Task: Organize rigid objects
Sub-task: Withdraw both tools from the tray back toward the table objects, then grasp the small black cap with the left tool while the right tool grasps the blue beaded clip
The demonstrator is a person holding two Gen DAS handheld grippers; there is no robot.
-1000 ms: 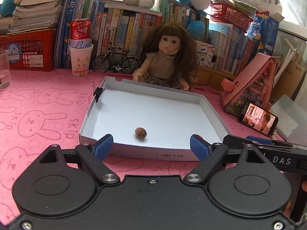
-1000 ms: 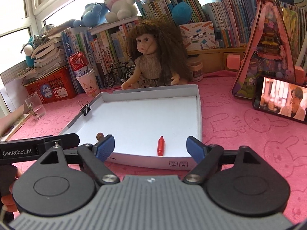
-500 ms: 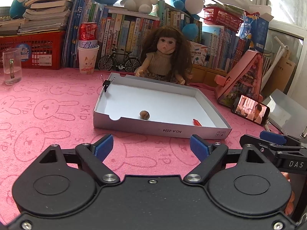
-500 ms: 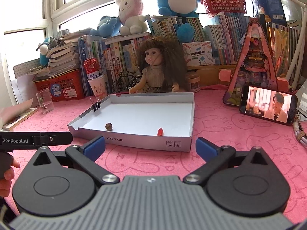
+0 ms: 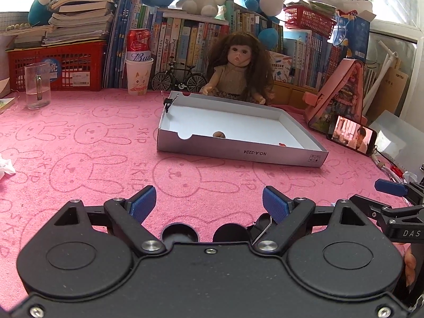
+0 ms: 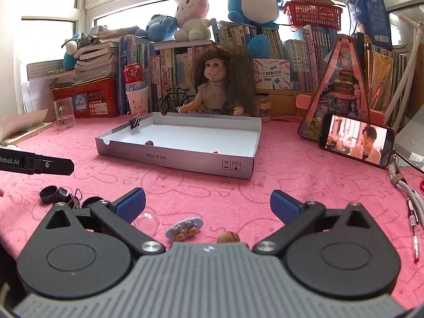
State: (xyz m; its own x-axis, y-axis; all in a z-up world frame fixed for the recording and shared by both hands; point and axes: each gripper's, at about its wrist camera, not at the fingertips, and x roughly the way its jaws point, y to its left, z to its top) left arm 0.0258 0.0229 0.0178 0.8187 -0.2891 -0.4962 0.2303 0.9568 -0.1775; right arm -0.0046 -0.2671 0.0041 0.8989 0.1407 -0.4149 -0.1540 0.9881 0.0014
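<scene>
Box lid (image 5: 239, 153) now farther off; both tongs (image 5: 209, 205) (image 6: 208, 202) wide, empty.

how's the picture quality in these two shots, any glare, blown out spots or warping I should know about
Left wrist view: the windows along the top are blown out white, fisheye bends the books at the edges, and the box is sharp. Right wrist view: the windows are overexposed, the corners are dark, the phone screen is bright but readable, and the dome near the right gripper shows a faint sheen.

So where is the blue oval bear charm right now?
In the right wrist view, the blue oval bear charm lies on the pink cloth between the open right gripper fingers, beside a clear dome.
</scene>
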